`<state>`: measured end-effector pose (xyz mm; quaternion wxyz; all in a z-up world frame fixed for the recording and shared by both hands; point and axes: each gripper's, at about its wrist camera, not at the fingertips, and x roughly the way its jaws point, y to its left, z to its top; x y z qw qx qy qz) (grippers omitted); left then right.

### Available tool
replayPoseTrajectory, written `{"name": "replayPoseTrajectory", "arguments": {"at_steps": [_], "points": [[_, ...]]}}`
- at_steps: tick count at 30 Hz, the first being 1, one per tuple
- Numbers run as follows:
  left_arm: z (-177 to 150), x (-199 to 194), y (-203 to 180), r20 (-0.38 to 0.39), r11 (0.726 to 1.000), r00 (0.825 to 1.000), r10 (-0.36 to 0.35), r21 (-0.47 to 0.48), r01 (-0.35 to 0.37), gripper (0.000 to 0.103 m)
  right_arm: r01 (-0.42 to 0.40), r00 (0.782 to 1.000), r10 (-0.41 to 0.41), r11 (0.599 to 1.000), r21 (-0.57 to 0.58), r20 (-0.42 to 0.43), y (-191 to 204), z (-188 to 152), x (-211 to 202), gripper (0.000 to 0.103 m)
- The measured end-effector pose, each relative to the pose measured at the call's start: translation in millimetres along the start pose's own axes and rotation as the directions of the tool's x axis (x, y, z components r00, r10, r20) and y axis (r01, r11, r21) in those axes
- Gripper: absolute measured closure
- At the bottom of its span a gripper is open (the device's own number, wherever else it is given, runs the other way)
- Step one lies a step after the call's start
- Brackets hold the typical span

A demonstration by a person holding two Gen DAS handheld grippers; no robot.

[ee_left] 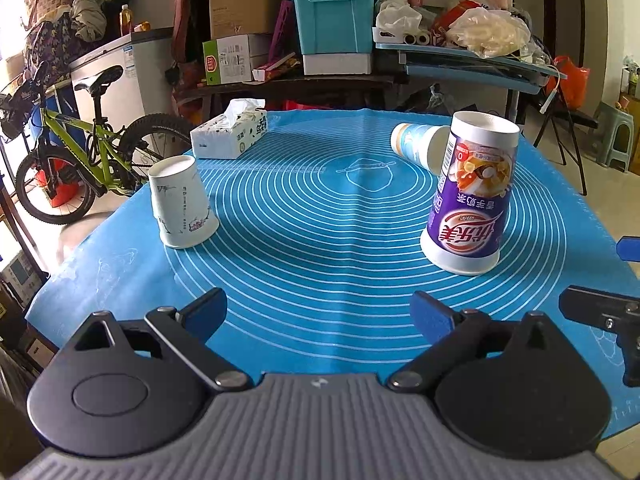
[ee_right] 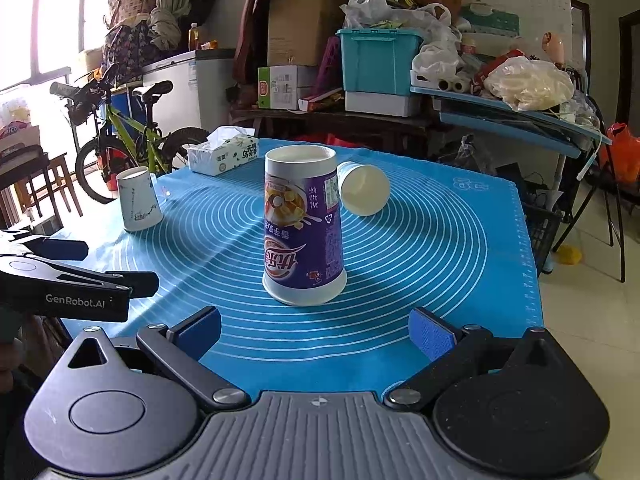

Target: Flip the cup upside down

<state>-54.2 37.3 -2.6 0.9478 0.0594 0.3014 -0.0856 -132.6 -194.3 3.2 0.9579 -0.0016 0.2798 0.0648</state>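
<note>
Risk: the side-lying cup [ee_right: 362, 193] rests just behind the purple cup [ee_right: 303, 232]; a careless reach may topple the latter. Both hand-held grippers, left [ee_left: 319, 316] and right [ee_right: 316, 334], are released and empty.

Both tongs are held low and roughly level, pointing forward, with their jaws spread wide and nothing between them. The left tongs [ee_left: 319, 314] show two blue-padded fingers [ee_left: 206, 312] angled outward from the black pivots. The right tongs [ee_right: 316, 330] stand the same way, blue pads [ee_right: 430, 336] well apart. Each appears at the edge of the other's view: the right tongs [ee_left: 600, 316] at the left wrist camera's right margin, the left tongs [ee_right: 68, 276] at the right wrist camera's left margin, side by side.
</note>
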Motion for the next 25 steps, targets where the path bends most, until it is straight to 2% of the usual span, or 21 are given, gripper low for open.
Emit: {"name": "replayPoseTrajectory", "arguments": {"at_steps": [25], "points": [[1.5, -0.7, 3.1, -0.005, 1.0, 1.0, -0.005, -0.007, 0.005, 0.006, -0.001, 1.0, 0.001, 1.0, -0.001, -0.01, 1.8, -0.9, 2.5, 0.001]]}}
